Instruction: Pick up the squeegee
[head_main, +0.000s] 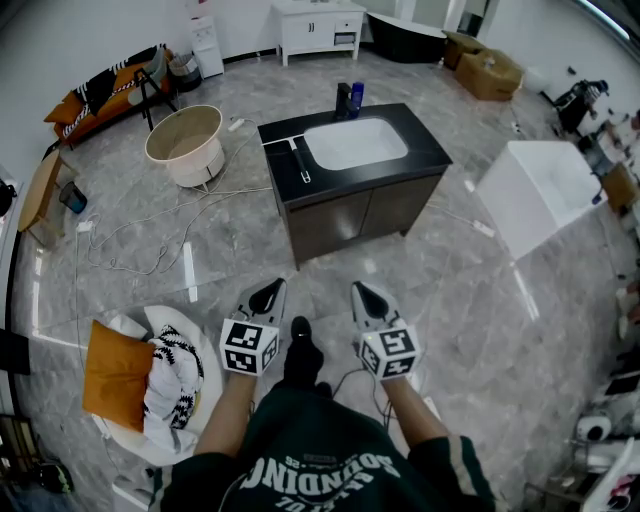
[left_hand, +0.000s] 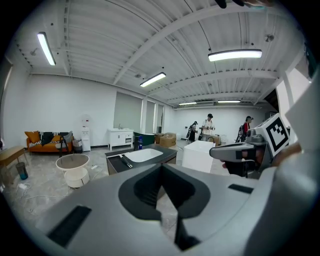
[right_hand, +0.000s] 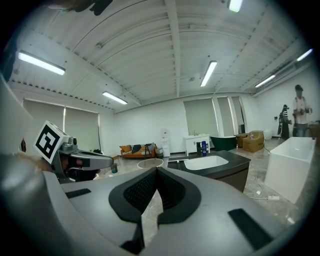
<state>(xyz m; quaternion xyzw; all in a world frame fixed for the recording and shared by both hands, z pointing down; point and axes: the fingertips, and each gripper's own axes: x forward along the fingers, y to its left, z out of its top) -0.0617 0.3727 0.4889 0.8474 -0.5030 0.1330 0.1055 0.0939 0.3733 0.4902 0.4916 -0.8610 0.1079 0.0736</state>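
Note:
The squeegee, with a dark handle and a pale blade bar, lies on the left part of a black counter, beside its white sink. In the left gripper view the squeegee shows far ahead on that counter. My left gripper and right gripper hang side by side over the floor, well short of the counter, both pointing toward it. Each is shut with nothing between its fingers. The left gripper and right gripper show their tips meeting.
A blue bottle stands at the counter's back edge. A round white tub is left of the counter and a white box to its right. Cables trail on the floor. A chair with an orange cushion stands at my left.

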